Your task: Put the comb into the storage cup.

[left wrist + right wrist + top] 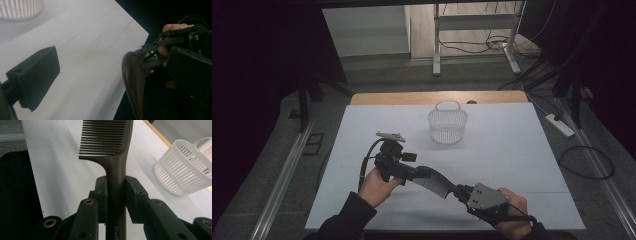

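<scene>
A dark comb (434, 182) hangs above the white table top (512, 150) between my two grippers. My right gripper (459, 191) is shut on its handle; in the right gripper view both pads (101, 187) press the handle, and the comb's teeth (107, 140) point away from the camera. My left gripper (414, 170) stands open at the toothed end. In the left gripper view one jaw pad (32, 77) is far to the left of the comb (133, 80), which is seen end-on. The other jaw is hidden in the dark behind it.
A white slatted basket (447, 125) with a handle stands at the back middle of the table; it also appears as the basket (185, 170) and the basket (20, 8). A power strip (559, 125) and cables lie on the floor at the right.
</scene>
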The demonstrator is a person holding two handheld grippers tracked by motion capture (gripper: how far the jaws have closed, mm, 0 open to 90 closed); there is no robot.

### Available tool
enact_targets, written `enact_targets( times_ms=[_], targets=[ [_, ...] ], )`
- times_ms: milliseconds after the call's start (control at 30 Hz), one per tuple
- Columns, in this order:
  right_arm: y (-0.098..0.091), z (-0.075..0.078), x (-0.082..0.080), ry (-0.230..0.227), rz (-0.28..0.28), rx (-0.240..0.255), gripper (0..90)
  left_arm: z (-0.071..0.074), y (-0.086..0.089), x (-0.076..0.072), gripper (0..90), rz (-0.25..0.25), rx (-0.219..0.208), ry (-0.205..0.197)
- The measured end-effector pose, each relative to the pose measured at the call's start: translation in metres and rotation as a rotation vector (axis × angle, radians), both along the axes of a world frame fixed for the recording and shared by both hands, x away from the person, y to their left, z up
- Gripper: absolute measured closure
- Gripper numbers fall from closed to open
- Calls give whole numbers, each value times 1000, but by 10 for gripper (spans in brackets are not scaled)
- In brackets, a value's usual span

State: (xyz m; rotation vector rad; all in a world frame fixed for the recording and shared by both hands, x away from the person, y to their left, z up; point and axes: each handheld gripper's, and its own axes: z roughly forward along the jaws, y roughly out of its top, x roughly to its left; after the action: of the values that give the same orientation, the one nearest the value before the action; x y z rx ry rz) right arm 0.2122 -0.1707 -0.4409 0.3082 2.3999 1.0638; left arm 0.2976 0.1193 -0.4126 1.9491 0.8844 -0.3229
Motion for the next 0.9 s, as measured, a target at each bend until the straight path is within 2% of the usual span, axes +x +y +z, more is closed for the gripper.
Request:
enact_targets(
  times_ms=[167, 233, 333, 467, 800, 900],
  targets=[
    [0, 0, 0, -5, 8, -5, 724, -1, -1, 0, 24, -21, -15, 22],
    [0, -1, 0, -9, 7, -4, 724, -1, 0, 0, 105, -19, -22, 32],
    [0, -1, 0, -12, 8, -2, 724, -1, 3, 1, 291, -21, -48, 58],
    [0, -1, 0, -14, 7, -4, 724, -3, 5, 3, 491, -47, -82, 102],
    [0, -1, 0, -22, 15, -1, 725, -6, 3, 2, 774, -78, -110, 148],
    [0, -1, 0, -24, 17, -5, 724, -7, 4, 3, 801, -77, -139, 174]
  ],
)
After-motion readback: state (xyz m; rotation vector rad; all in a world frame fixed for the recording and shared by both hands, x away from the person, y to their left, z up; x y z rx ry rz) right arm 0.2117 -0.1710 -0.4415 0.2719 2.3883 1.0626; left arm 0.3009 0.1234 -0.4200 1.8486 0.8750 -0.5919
